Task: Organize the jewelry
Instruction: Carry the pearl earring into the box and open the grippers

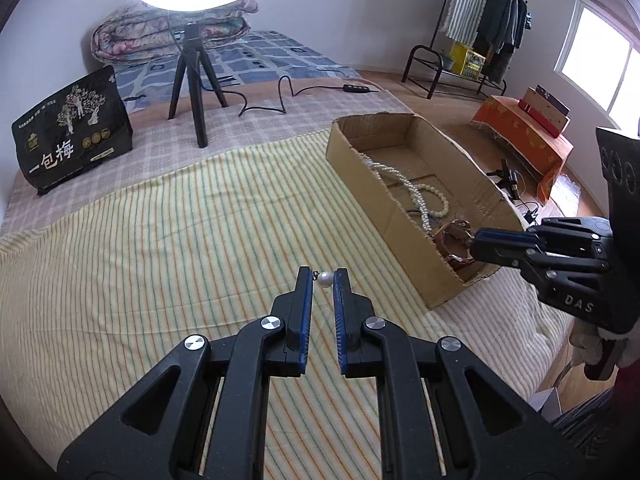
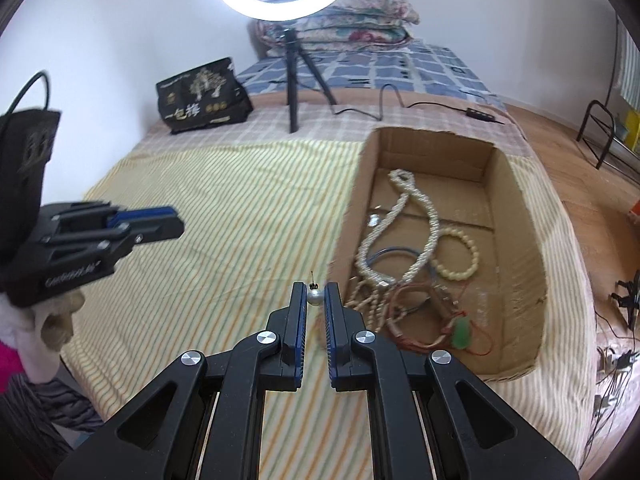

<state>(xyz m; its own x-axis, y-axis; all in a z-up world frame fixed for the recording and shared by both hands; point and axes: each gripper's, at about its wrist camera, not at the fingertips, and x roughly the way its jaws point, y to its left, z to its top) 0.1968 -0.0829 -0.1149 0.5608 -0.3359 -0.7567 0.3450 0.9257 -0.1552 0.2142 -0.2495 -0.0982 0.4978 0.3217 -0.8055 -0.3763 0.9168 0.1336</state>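
My left gripper is shut on a white pearl earring and holds it above the striped bedspread, left of the cardboard box. My right gripper is shut on a silver-grey pearl earring with its post pointing up, just left of the box's near left wall. The box holds pearl necklaces, a cream bead bracelet and a tangle of red cord with a green pendant. In the left wrist view the right gripper reaches over the box's near corner.
A ring light on a black tripod stands behind on the bed, with a cable and switch. A black snack bag stands at the back left. Folded quilts lie by the wall. The bed edge and wooden floor are to the right.
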